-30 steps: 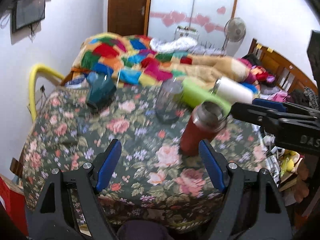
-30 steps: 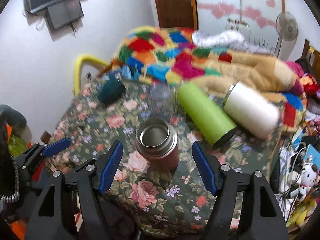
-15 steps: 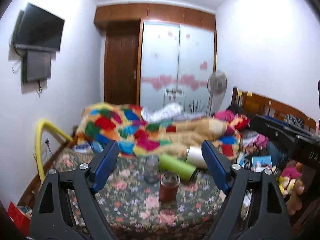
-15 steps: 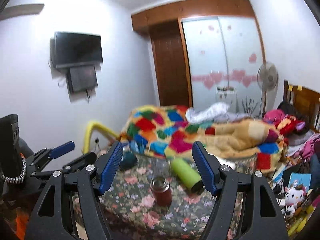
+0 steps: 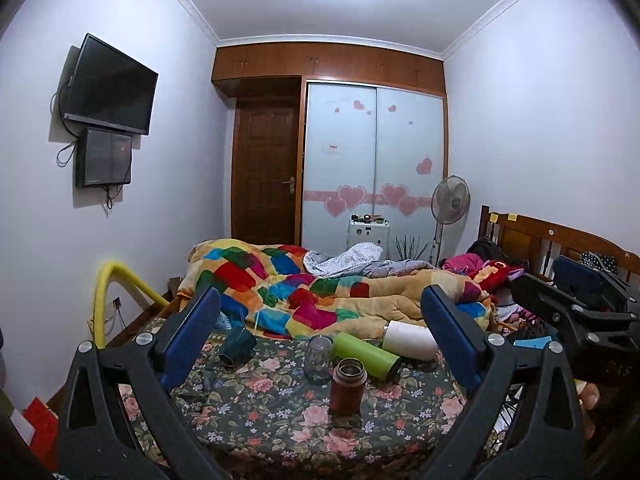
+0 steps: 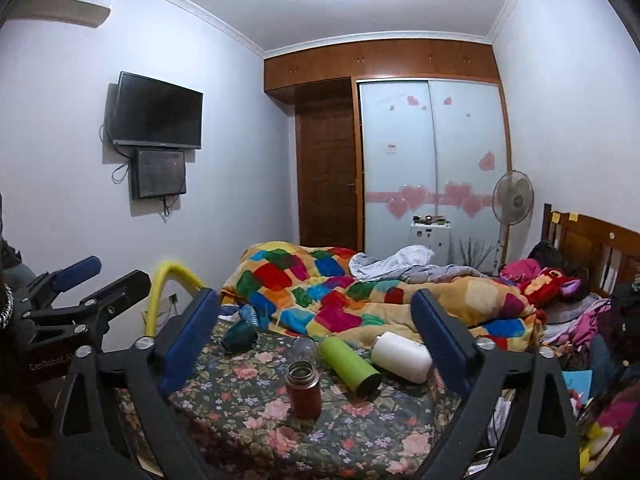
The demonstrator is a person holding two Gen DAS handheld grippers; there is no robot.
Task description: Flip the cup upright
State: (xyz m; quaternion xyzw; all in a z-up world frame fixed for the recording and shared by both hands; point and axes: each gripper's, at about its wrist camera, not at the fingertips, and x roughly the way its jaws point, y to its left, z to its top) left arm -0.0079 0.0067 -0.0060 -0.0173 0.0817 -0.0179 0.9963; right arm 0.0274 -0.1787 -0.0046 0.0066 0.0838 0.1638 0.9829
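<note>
We hold both grippers raised and back from the surface (image 5: 256, 412), which is covered by a dark floral cloth. The left gripper (image 5: 320, 340) has its jaws spread wide with nothing between them, and the right gripper (image 6: 316, 336) likewise stands wide and holds nothing.

We take the red cup (image 5: 347, 386) as our landmark: it stands upright near the front middle of the surface, its open steel mouth facing up, and neither gripper touches it. Just behind it stands a clear glass jar (image 5: 319, 358). Behind and to its right lies a green bottle (image 5: 366, 355) on its side, and beyond that a white bottle (image 5: 408, 339), also on its side. Well to its left and farther back, a dark teal mug (image 5: 237, 347) lies tipped over. Behind all of these we see a patchwork blanket (image 5: 304, 292) heaped on the bed.
</note>
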